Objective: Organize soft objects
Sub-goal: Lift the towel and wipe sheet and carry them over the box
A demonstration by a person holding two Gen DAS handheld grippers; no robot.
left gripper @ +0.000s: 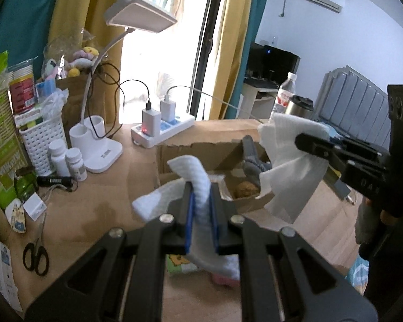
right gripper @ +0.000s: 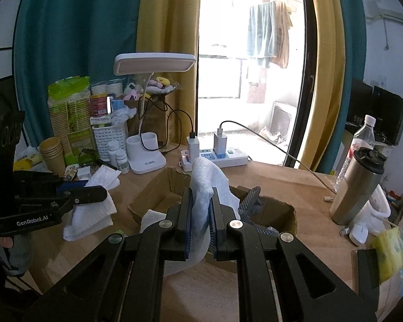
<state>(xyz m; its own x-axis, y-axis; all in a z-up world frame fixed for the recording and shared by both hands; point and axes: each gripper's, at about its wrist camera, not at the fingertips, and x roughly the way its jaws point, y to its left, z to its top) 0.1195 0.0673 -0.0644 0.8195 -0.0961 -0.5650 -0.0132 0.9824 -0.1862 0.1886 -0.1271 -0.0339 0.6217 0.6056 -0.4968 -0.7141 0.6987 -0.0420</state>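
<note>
I have both tools committed. My left gripper (left gripper: 201,209) is pinched tight on a white quilted soft cloth (left gripper: 198,185), and my right gripper (right gripper: 200,224) is pressed onto another white waffle-textured cloth (right gripper: 205,187); whether these are two cloths or two ends of one I cannot tell. In the left wrist view the right-hand cloth hangs at about two o'clock, above the open brown cardboard box (left gripper: 201,147), which sits on the wooden desk (left gripper: 99,204) at twelve o'clock. A grey knitted item (left gripper: 251,161) already lies inside the box.

I judge the fabric light, limp and not at all fragile; it will sag and fold wherever it is unsupported, so a grip near an edge or corner suits it best, and the blue pads (left gripper: 191,214) should keep it from slipping. The left cloth's long axis runs away from me along the fingers, its free end curling over toward eleven o'clock. The right one drapes downward from the pinch, toward six o'clock.
</note>
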